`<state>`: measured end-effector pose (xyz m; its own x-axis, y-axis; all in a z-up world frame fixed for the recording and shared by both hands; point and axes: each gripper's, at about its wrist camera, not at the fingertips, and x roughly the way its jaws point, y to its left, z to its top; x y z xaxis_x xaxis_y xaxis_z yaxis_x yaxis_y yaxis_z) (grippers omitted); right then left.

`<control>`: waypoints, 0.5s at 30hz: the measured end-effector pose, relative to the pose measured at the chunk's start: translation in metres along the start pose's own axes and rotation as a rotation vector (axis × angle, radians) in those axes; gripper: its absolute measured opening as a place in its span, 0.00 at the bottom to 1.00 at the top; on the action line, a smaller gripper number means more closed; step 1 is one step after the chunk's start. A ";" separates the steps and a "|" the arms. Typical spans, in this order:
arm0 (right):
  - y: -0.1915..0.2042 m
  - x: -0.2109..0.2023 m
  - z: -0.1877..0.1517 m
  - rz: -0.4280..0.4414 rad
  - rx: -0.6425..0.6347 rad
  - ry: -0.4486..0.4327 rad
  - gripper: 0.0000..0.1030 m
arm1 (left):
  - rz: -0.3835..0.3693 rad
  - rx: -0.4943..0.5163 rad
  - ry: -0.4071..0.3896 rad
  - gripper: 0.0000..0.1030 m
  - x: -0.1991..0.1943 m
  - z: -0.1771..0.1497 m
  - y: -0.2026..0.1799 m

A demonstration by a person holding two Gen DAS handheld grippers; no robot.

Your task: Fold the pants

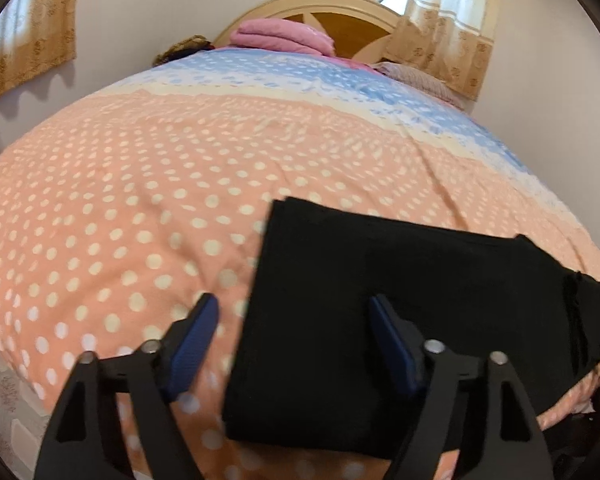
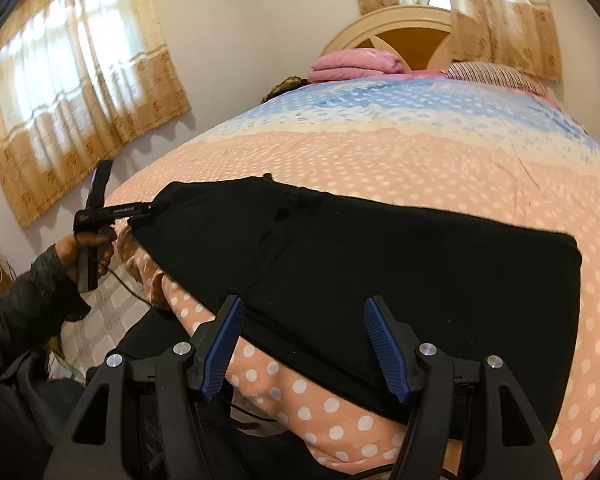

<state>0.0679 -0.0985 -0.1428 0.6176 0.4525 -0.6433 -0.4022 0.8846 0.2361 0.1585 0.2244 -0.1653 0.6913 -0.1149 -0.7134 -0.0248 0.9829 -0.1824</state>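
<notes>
black folded cloth pants [image 2: 380, 264]: flat near front edge of pink dotted bed cover [image 1: 120, 200] | left gripper [image 1: 294, 322]: fingers spread above pants' left edge, pinching nothing | right gripper [image 2: 304, 322]: fingers spread above pants' front edge, pinching nothing

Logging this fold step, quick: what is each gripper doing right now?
Left gripper: open, edge of the black pants between its jaws, not pinched.
Right gripper: open over the pants' near edge, holding nothing.
</notes>
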 end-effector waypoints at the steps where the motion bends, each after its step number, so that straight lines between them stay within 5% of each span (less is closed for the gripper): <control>1: 0.000 0.001 -0.001 -0.004 0.001 0.001 0.63 | 0.001 0.012 0.002 0.61 0.000 0.000 -0.002; 6: -0.001 0.004 -0.002 -0.006 -0.001 -0.001 0.63 | -0.021 0.015 0.000 0.50 -0.001 0.000 0.000; 10: -0.001 0.004 -0.003 -0.011 -0.002 -0.002 0.63 | -0.093 0.005 0.008 0.26 -0.007 0.002 -0.001; 15: -0.003 0.000 -0.002 -0.020 -0.003 -0.019 0.63 | -0.097 0.021 -0.041 0.23 -0.021 0.008 -0.012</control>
<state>0.0673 -0.1012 -0.1450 0.6383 0.4364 -0.6341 -0.3912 0.8934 0.2210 0.1500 0.2158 -0.1428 0.7184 -0.2044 -0.6649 0.0584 0.9702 -0.2351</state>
